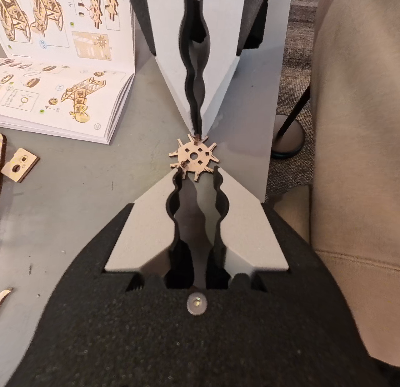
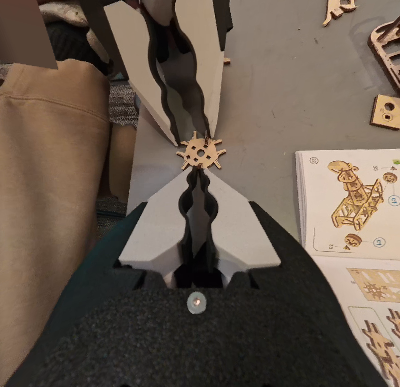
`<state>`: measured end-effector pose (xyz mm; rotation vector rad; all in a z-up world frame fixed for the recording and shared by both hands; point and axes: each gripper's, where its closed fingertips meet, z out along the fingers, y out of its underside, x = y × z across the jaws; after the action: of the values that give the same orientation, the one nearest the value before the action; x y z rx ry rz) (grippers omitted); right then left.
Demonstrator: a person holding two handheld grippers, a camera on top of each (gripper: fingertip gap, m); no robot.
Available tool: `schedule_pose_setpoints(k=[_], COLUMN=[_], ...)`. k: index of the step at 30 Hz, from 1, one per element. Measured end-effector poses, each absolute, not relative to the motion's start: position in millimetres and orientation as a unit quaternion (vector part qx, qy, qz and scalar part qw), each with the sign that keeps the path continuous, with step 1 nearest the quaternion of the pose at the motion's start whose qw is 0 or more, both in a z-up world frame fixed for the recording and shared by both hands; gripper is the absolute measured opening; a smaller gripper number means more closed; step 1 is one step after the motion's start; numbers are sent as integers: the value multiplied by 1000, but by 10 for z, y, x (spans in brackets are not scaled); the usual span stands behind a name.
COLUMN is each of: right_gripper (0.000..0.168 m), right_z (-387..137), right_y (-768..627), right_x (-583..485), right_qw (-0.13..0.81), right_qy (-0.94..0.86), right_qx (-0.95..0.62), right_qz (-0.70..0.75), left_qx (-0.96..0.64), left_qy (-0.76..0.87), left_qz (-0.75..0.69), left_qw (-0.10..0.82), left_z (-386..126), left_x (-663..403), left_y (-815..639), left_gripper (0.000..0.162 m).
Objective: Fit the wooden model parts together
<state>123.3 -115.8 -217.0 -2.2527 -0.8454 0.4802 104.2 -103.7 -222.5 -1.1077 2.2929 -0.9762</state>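
Note:
A small wooden wheel (image 1: 193,158) with toothed spokes, a round centre hole and several square holes lies flat on the grey table (image 1: 129,192). My left gripper (image 1: 199,171) is open, its tips at the wheel's near rim, one touching a spoke. A tiny dark peg (image 1: 183,164) stands in the wheel by that tip. My right gripper (image 1: 197,134) comes in from the far side, shut on another tiny peg (image 1: 197,138) at the wheel's far rim. In the right wrist view the right gripper (image 2: 198,171) pinches the peg (image 2: 199,165) at the wheel (image 2: 200,153), opposite the open left gripper (image 2: 192,140).
An open instruction booklet (image 1: 65,84) lies beside the wheel, also in the right wrist view (image 2: 346,203). A loose wooden plate with holes (image 2: 387,114) and a part-built model (image 2: 387,47) lie beyond. The table edge (image 1: 275,117) and a person's beige clothing (image 1: 357,138) are close. My left and right fingertips are right by each other.

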Motion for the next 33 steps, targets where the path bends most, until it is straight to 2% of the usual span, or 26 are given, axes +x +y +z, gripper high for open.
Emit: schedule_pose_setpoints(k=[6, 13, 33], right_gripper=[2, 2, 2], right_z=[-2151, -2146, -2141], right_y=[-1136, -1121, -1141], right_x=[1219, 1192, 1196], right_qw=[327, 243, 235], right_qy=[-323, -357, -358], right_qx=[-868, -878, -875], right_qz=[189, 206, 225], left_qx=[-396, -383, -370], left_qy=[823, 830, 836], left_qz=[-349, -362, -369], left_qw=[209, 183, 167], left_z=[-2225, -2226, -2229], left_x=[1042, 1029, 1034], left_y=[-1033, -1016, -1013], left_gripper=[27, 27, 27])
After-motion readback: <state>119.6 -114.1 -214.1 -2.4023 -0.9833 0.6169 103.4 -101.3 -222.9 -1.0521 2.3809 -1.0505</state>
